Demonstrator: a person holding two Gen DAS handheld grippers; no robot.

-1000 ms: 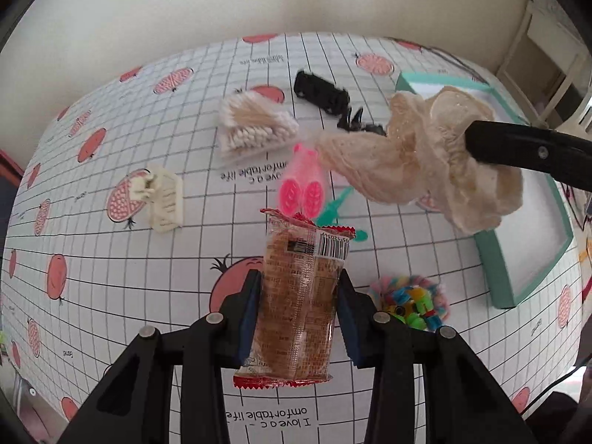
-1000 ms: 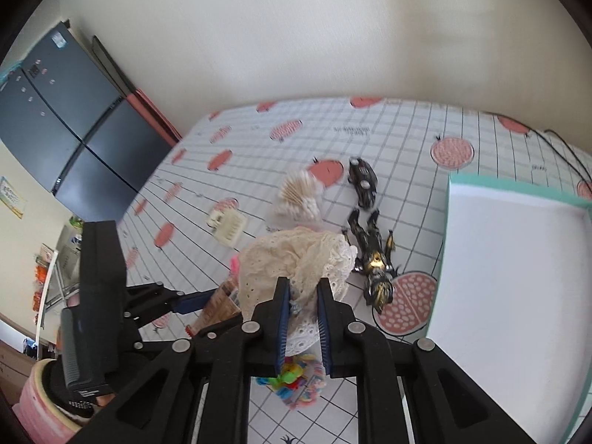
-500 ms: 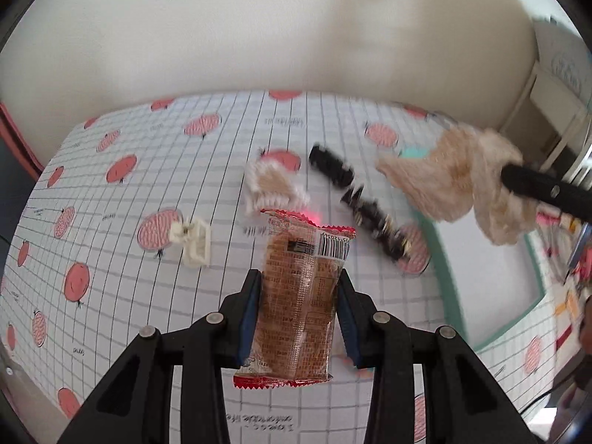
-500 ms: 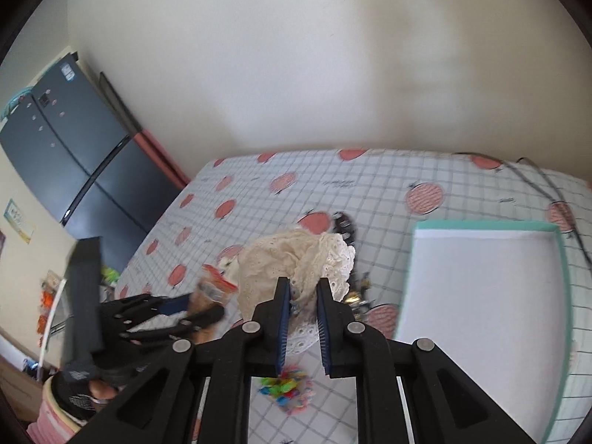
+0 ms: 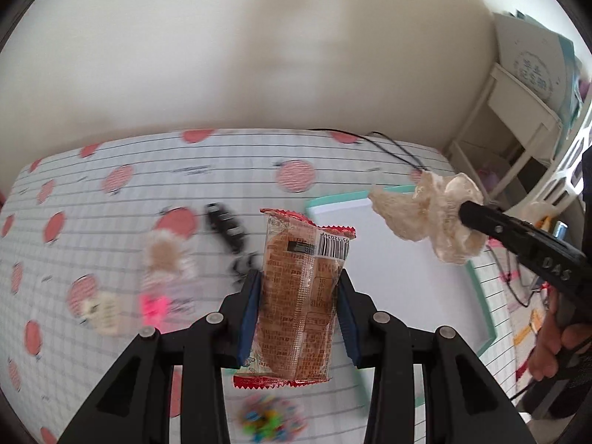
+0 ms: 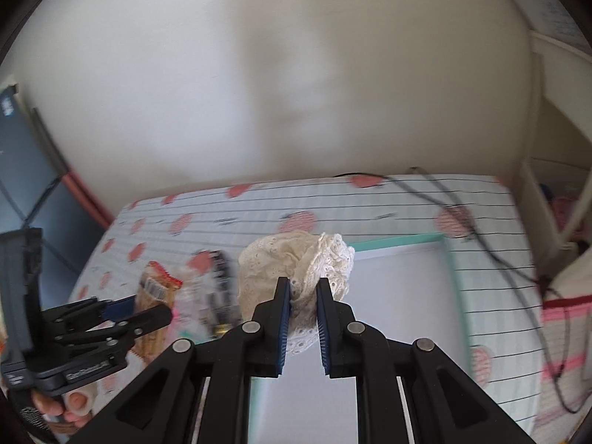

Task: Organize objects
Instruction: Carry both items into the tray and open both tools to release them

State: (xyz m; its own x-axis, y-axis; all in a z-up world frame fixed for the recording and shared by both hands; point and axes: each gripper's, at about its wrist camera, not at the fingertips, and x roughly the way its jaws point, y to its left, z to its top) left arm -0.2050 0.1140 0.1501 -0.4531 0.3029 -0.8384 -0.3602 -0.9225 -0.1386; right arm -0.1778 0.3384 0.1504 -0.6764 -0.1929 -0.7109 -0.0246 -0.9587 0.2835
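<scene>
My left gripper (image 5: 298,283) is shut on an upright snack packet (image 5: 299,296) with red crimped ends and a barcode, held above the table. The right wrist view shows that packet (image 6: 157,288) in the left gripper (image 6: 148,309) at the lower left. My right gripper (image 6: 302,285) is shut on a bunched cream lace cloth (image 6: 292,262), hanging over the near-left part of a white tray with a teal rim (image 6: 449,255). From the left wrist, the cloth (image 5: 425,218) and the right gripper (image 5: 466,214) hang above that tray (image 5: 481,296).
On the gridded cloth with red fruit prints lie a black toy car (image 5: 225,225), a bag of cotton swabs (image 5: 166,262), a pink item (image 5: 153,307), a cream clip (image 5: 105,310) and a colourful bead bundle (image 5: 266,421). A black cable (image 6: 481,229) crosses the far right. White shelves (image 5: 518,111) stand beyond.
Both grippers have risen and swung right toward the tray, each still holding its object. The table items have slid left and down in view and are now blurred.
</scene>
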